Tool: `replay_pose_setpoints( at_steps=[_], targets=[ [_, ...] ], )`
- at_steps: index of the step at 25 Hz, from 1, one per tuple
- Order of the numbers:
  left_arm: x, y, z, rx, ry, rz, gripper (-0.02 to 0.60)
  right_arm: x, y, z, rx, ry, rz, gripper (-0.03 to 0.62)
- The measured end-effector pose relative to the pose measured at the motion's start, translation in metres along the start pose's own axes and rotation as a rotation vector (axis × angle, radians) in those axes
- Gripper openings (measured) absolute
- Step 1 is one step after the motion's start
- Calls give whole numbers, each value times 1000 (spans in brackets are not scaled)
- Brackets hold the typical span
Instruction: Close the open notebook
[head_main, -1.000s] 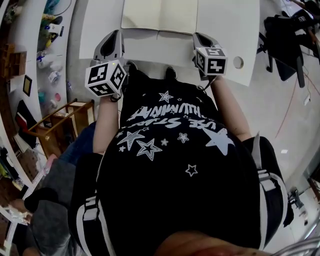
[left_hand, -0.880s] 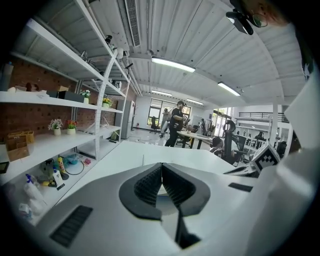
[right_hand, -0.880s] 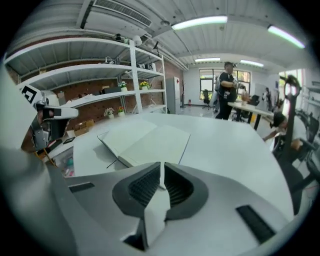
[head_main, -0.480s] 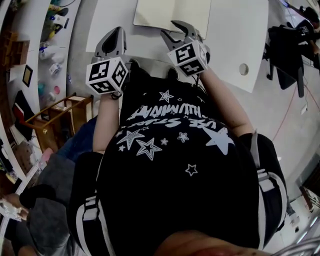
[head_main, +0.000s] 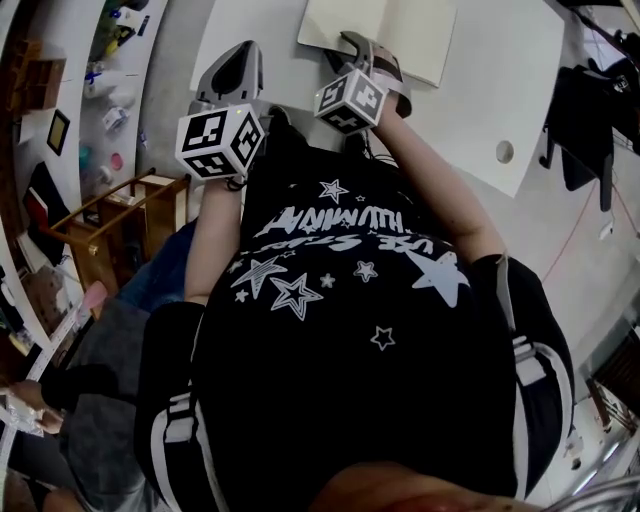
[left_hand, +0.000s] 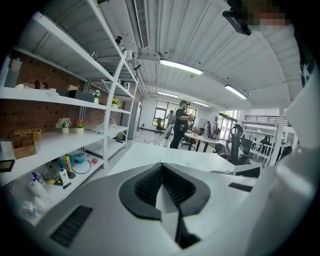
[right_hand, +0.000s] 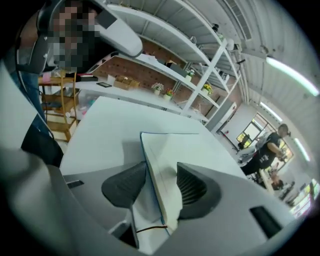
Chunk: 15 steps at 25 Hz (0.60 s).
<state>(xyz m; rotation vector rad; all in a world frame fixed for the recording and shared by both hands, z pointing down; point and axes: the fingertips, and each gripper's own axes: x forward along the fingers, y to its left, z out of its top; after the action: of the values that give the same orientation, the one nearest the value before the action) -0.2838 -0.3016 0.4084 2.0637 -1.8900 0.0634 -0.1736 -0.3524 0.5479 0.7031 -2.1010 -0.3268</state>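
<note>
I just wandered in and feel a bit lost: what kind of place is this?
Probably an open-plan office or lab workshop: tall white shelves holding bottles and potted flowers, long white tables, and office chairs further back.

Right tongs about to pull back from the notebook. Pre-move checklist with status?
1. Right tongs releasing: ok, jaws opening, gap shows beside the notebook.
2. Notebook clear of the right jaws: not ok, its edge stands between them.
3. Notebook fully shut: cannot tell, only one cream face shows.
4. Left tongs empty: ok, shut on nothing.
5. Notebook supported on the table: ok.
</note>
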Motion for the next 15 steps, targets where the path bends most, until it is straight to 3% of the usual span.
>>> replay_pose_setpoints(
  at_steps=[7, 15],
  targets=[
    [9, -5, 4, 12, 12, -35, 12, -36, -27, 9, 219, -138, -43, 198],
    [32, -66, -10, 28, 32, -135, 12, -84, -63, -30, 518, -190, -90, 198]
  ],
)
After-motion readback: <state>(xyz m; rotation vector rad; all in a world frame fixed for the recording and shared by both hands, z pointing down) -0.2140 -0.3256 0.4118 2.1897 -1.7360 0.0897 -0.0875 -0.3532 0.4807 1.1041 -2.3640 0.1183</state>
